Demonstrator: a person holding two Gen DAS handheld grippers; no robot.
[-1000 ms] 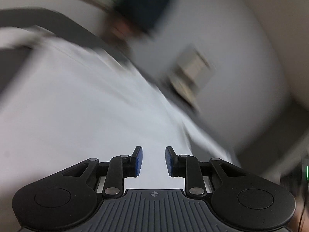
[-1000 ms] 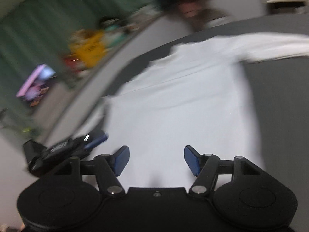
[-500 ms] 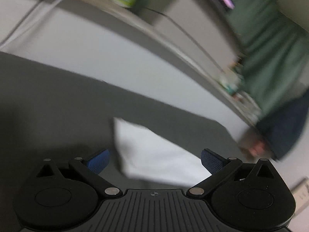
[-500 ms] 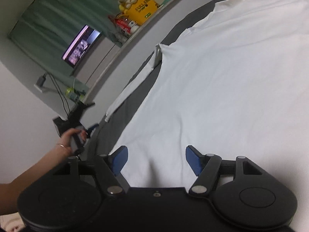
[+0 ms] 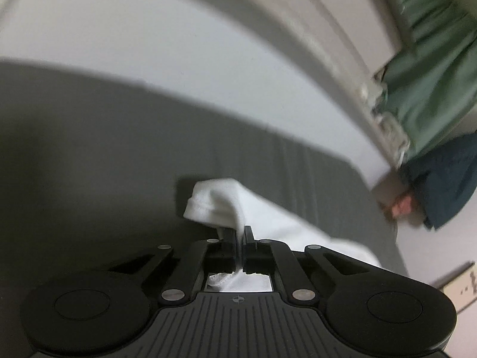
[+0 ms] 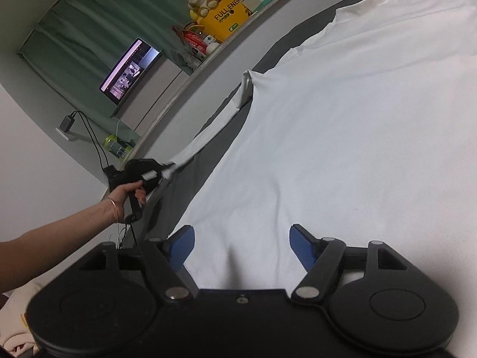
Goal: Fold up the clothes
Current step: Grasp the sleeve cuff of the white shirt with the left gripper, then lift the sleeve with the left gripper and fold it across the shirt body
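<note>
A white long-sleeved shirt (image 6: 342, 137) lies spread flat on a dark grey surface (image 6: 184, 191). Its left sleeve (image 6: 214, 128) stretches out toward the far left. My left gripper (image 5: 237, 232) is shut on the sleeve's cuff (image 5: 214, 205), which bunches up over the fingers; it also shows in the right wrist view (image 6: 161, 173), held by a bare hand. My right gripper (image 6: 241, 244) is open and empty, just above the shirt's lower hem area.
A grey wall ledge (image 6: 238, 29) runs behind the surface with a yellow box (image 6: 229, 12), a plush toy, packets and a green can (image 6: 116, 149). A monitor (image 6: 128, 71) and green curtains (image 6: 89, 35) stand behind. A person in dark blue (image 5: 441, 185) stands at the right.
My left gripper went from open over the sleeve end to shut on the cuff, lifting it. My right gripper stayed open over the shirt's lower part.
</note>
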